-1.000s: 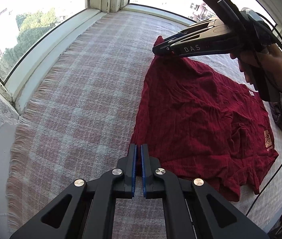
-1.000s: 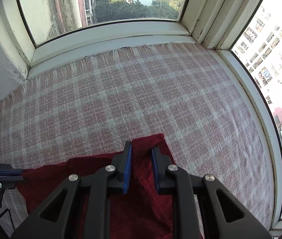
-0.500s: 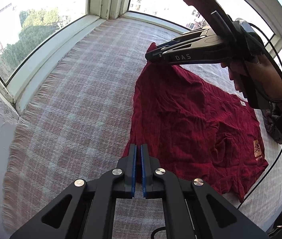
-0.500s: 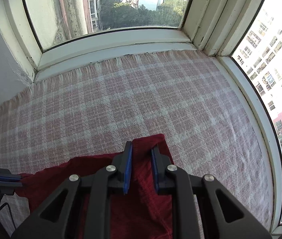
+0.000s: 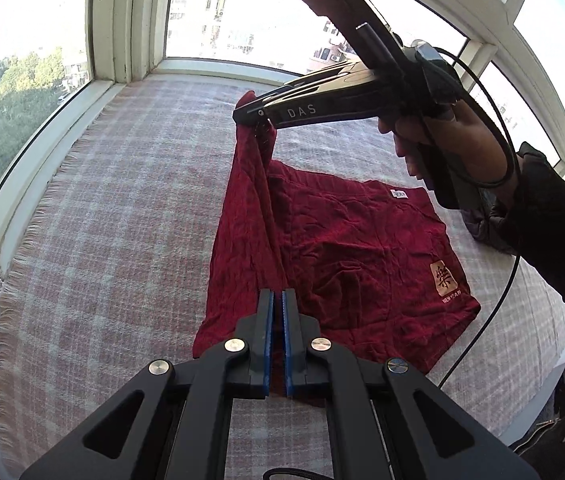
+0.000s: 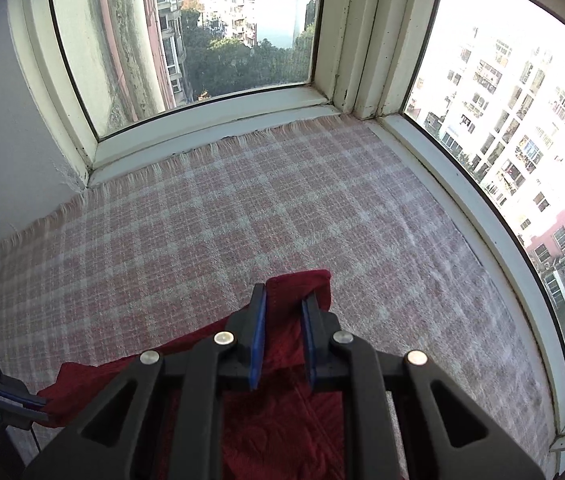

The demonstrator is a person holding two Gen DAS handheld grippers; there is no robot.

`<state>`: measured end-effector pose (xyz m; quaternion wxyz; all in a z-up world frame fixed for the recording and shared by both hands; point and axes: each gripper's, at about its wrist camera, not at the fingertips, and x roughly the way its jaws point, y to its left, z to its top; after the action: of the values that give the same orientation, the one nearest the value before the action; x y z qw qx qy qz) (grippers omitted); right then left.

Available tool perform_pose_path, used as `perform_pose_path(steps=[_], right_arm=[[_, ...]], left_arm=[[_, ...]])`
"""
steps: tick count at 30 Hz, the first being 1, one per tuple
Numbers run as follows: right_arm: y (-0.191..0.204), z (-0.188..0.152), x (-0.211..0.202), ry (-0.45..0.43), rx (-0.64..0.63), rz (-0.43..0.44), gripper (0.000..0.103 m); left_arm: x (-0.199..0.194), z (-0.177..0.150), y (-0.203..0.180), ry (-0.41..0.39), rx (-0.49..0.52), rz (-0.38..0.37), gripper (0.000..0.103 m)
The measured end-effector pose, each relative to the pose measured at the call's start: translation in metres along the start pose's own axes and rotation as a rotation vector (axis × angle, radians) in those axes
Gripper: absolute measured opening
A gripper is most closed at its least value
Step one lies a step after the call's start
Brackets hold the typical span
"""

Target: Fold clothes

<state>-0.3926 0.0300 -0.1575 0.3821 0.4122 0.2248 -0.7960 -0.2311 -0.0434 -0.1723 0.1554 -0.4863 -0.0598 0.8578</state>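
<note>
A dark red T-shirt point(image 5: 354, 248) with a gold patch lies on the pink checked blanket point(image 5: 130, 208). My left gripper point(image 5: 277, 300) is shut on the shirt's near left edge. My right gripper point(image 5: 252, 114) is shut on the far corner and holds it well above the blanket, so the left edge hangs stretched between both grippers. In the right wrist view the red cloth point(image 6: 302, 284) sits between my right gripper's point(image 6: 284, 304) blue pads, and my left gripper point(image 6: 14, 400) shows at the lower left.
White window frames point(image 6: 218, 124) close the blanket in on the far and right sides. A dark garment point(image 5: 486, 228) lies behind the person's arm at the right. A black cable point(image 5: 478, 332) hangs over the blanket's right edge.
Both grippers have lifted the shirt's left edge off the blanket; the right gripper rose highest, pulling the far corner up and the cloth taut.
</note>
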Motion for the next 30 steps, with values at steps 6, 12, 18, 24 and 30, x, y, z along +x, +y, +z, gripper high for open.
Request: perform_pose_path(steps=[6,12,18,24,30], right_arm=[[-0.033,-0.055,-0.047,-0.08,0.132,-0.023,0.015],[-0.058,-0.102,-0.053,-0.042,0.227,-0.036,0.016],[-0.07,-0.123,-0.047,0.035,0.25,-0.041,0.02],[-0.081,-0.143,-0.041,0.113,0.27,-0.048,0.025],[-0.083,-0.144,-0.058,0.098,0.271,-0.098,0.026]], left_arm=[[0.022,-0.005,-0.05,0.035,0.104,-0.069,0.004],[0.054,-0.019,-0.091,0.138,0.197,-0.125,0.004],[0.066,-0.03,-0.107,0.208,0.21,-0.198,0.005],[0.041,-0.044,-0.098,0.233,0.179,-0.246,0.006],[0.016,-0.04,-0.06,0.159,0.133,-0.135,0.006]])
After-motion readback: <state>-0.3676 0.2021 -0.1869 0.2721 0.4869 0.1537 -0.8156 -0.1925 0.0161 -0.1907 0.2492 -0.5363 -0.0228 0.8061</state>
